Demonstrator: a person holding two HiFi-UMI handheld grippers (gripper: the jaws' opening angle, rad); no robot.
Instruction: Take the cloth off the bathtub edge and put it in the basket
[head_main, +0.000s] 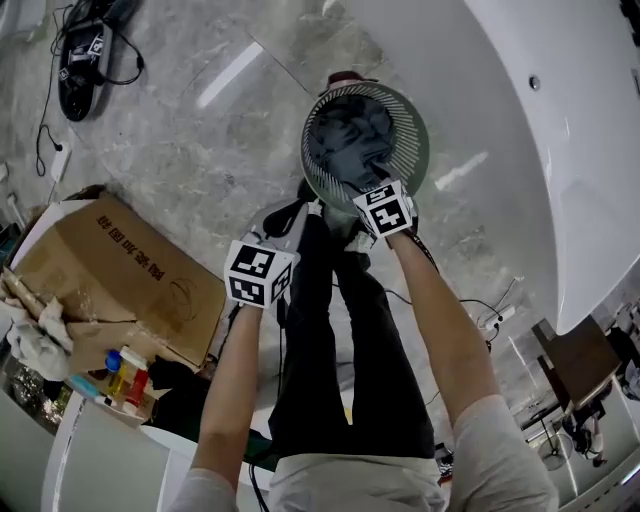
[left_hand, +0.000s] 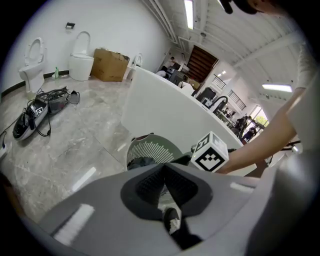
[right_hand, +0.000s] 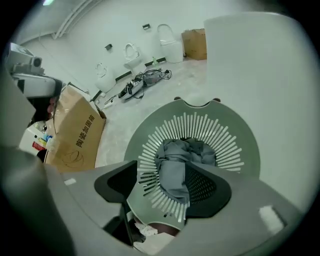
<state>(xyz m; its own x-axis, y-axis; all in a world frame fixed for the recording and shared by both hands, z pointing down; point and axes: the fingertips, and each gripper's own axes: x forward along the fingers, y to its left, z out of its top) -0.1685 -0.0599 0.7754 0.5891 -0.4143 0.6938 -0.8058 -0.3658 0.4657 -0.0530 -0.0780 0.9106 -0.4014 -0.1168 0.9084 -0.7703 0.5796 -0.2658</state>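
The round grey-green slatted basket (head_main: 416, 130) stands on the marble floor beside the white bathtub (head_main: 560, 130). A crumpled grey cloth (head_main: 350, 135) lies inside it. My right gripper (head_main: 376, 178) hovers over the basket's near rim. In the right gripper view its jaws (right_hand: 162, 175) stand wide apart above the cloth (right_hand: 175, 162), with no pad pressing on it. My left gripper (head_main: 272, 245) hangs lower left of the basket, away from it. Its pads (left_hand: 163, 167) meet at the tips with nothing between them, and the basket (left_hand: 150, 149) lies beyond.
A cardboard box (head_main: 110, 270) sits on the floor at the left with bottles (head_main: 125, 375) by it. Cables and a dark device (head_main: 85, 50) lie at the far left. The person's legs in black trousers (head_main: 350, 340) stand just behind the basket. Toilets (left_hand: 82, 52) line the far wall.
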